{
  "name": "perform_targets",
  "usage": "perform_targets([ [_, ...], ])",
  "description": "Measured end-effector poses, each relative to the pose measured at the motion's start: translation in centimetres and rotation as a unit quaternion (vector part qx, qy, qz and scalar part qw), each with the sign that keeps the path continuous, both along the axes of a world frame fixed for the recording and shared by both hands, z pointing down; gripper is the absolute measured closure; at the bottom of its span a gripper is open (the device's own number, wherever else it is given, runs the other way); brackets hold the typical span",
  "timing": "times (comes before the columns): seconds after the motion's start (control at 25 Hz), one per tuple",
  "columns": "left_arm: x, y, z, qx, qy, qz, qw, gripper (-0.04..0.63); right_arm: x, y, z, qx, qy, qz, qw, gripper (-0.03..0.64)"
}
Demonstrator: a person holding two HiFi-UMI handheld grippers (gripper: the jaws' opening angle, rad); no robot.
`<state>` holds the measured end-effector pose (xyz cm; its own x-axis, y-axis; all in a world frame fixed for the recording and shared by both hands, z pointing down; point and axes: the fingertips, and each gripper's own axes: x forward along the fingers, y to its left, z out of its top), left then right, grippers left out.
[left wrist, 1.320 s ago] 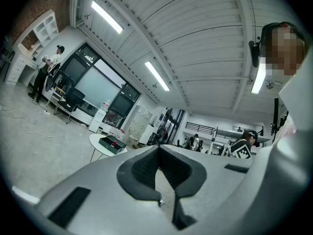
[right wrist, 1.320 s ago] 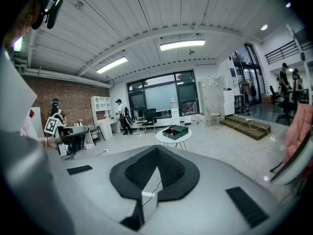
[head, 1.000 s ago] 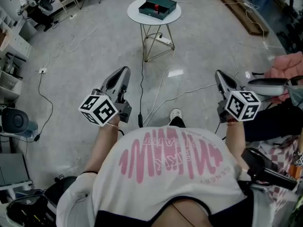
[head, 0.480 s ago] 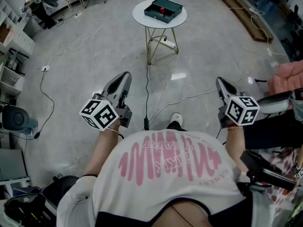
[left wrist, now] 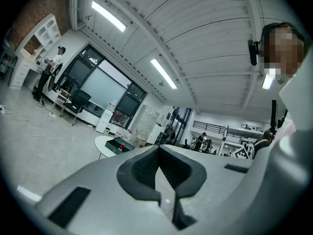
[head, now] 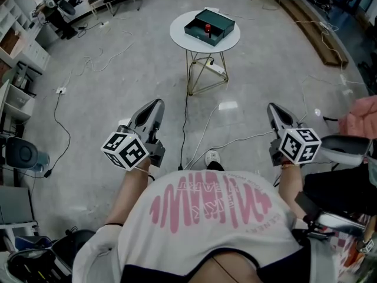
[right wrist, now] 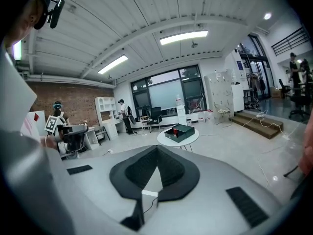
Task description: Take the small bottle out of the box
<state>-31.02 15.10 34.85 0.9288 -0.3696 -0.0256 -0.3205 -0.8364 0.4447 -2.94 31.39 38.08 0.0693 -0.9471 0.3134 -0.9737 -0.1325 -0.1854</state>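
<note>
A dark green open box [head: 209, 26] sits on a round white table [head: 184, 33] far ahead on the floor. Inside it stands the small bottle [head: 207, 28] with a red cap. The same box [right wrist: 180, 131] and bottle [right wrist: 174, 130] show small in the right gripper view, and the box [left wrist: 119, 146] shows in the left gripper view. My left gripper [head: 156, 103] and right gripper [head: 273, 107] are held in front of my chest, well short of the table. Both point toward it. Each gripper's jaws meet at the tip with nothing between them [left wrist: 159, 148] [right wrist: 157, 148].
Cables [head: 185, 117] trail over the grey floor between me and the table, and a power strip [head: 218, 68] lies under it. White shelves [head: 17, 52] line the left side. A wooden platform [head: 312, 22] lies at the back right, a pink cloth [head: 360, 117] at the right.
The table with the box has slid lower and to the right in the head view and looks slightly nearer. Both grippers have kept their pose and stayed shut.
</note>
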Motion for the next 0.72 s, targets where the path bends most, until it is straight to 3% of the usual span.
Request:
perform_targets([
  [0.36, 7.0, -8.2, -1.1, -0.001, 0.006, -0.026, 0.9996, 0.588, 9.6, -8.2, -0.8, 0.0, -0.001, -0.008, 1.0, 0.614],
  [0.72, 13.7, -12.9, -2.3, 0.009, 0.014, -0.04, 0.9991, 0.588, 15.4, -14.4, -0.9, 0.005, -0.008, -0.047, 0.999, 0.614],
])
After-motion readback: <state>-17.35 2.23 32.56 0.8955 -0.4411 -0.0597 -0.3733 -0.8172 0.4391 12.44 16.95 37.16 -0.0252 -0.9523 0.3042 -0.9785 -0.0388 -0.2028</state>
